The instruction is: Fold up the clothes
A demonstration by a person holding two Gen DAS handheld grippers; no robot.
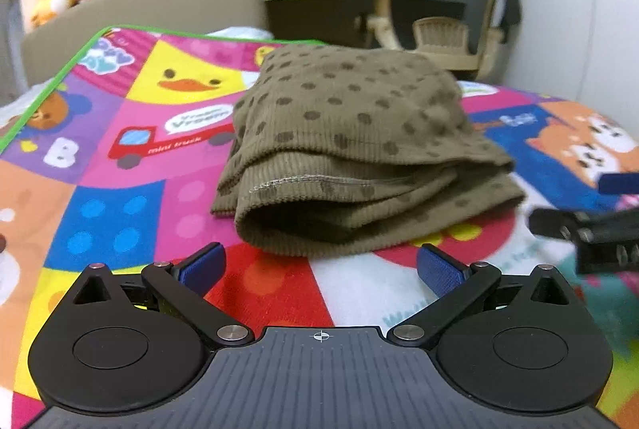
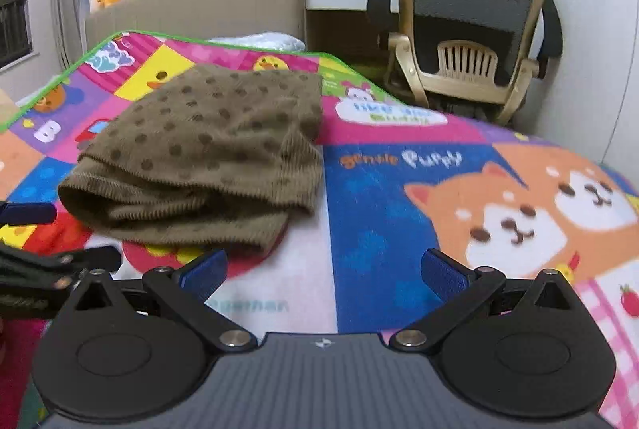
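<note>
Left wrist view: a folded brown ribbed cloth with dark dots [image 1: 351, 145] lies on the bright cartoon play mat [image 1: 131, 213], just ahead of the left tongs [image 1: 319, 265].

Both left tongs and right tongs [image 2: 324, 271] have their blue tips spread apart and hold nothing. From the right tongs, the cloth sits ahead and to the left. It looks soft, light and floppy, so it should bend easily. I would pinch it at the thick rolled edge nearest the tongs.
</note>
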